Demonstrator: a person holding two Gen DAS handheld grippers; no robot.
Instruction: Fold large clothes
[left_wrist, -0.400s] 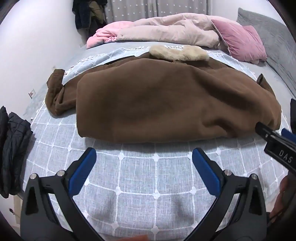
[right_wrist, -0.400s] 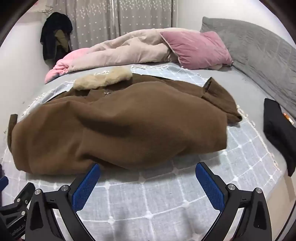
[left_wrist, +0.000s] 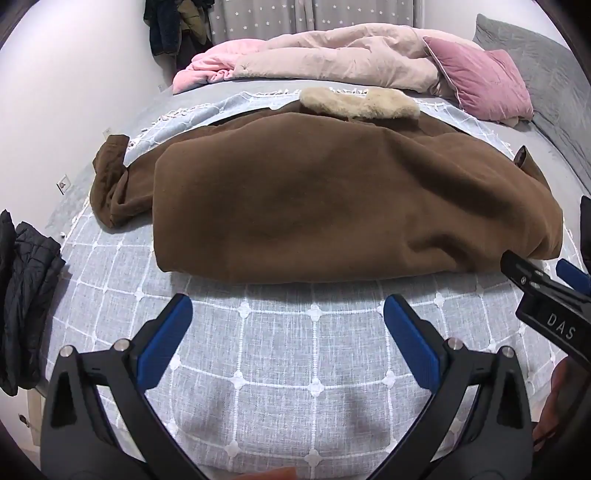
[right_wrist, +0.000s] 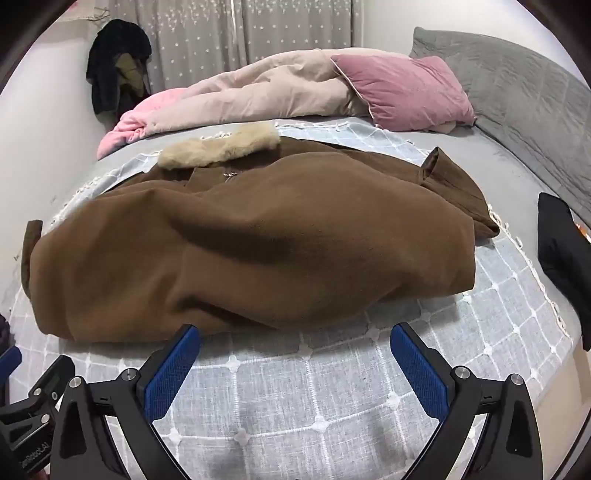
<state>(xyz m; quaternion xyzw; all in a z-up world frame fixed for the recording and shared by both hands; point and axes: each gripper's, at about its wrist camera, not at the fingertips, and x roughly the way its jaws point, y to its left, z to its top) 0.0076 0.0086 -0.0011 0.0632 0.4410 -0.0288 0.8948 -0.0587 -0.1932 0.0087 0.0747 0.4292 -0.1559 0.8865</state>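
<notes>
The coat (left_wrist: 332, 199) lies folded across the blanket (left_wrist: 314, 350) on the bed (right_wrist: 480, 147), its fur collar (left_wrist: 358, 103) at the far edge and one sleeve (left_wrist: 114, 184) sticking out to the left. The left tool (left_wrist: 284, 325) hovers over the blanket just short of the coat's near edge, spread wide and holding nothing. The right tool (right_wrist: 291, 350) does likewise, wide and bare, beside it

Coats I am folding: one brown coat (left_wrist: 332, 199) (right_wrist: 258, 251)
Pink pillows (right_wrist: 402, 92): one
My grippers: two, left gripper (left_wrist: 288, 321), right gripper (right_wrist: 295, 350)
</notes>
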